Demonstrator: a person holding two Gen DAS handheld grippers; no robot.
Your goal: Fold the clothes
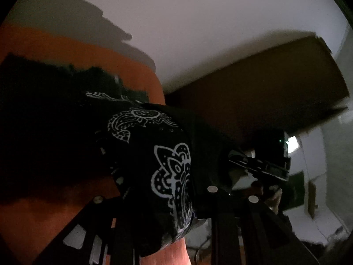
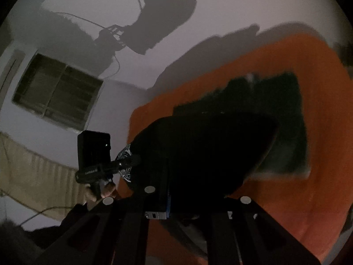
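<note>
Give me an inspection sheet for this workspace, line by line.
Surface: orange sheet, partly shadowed.
Job's things: black paisley bandana lifted, draped over both tools; dark green cloth lying flat on the orange sheet.
Clutter: nothing seen.
Grippers: left tool and right tool both raised into the bandana; fingertips hidden by fabric, so open or shut cannot be told.
Cables: one thin cable trailing at lower left of the right wrist view.
Surroundings: dim room, pale wall with cast shadows, window, brown panel.

Orange surface [image 2: 320,154], white wall [image 1: 198,33], brown panel [image 1: 264,92], dark window [image 2: 57,92], beige curtain [image 2: 33,172]
</note>
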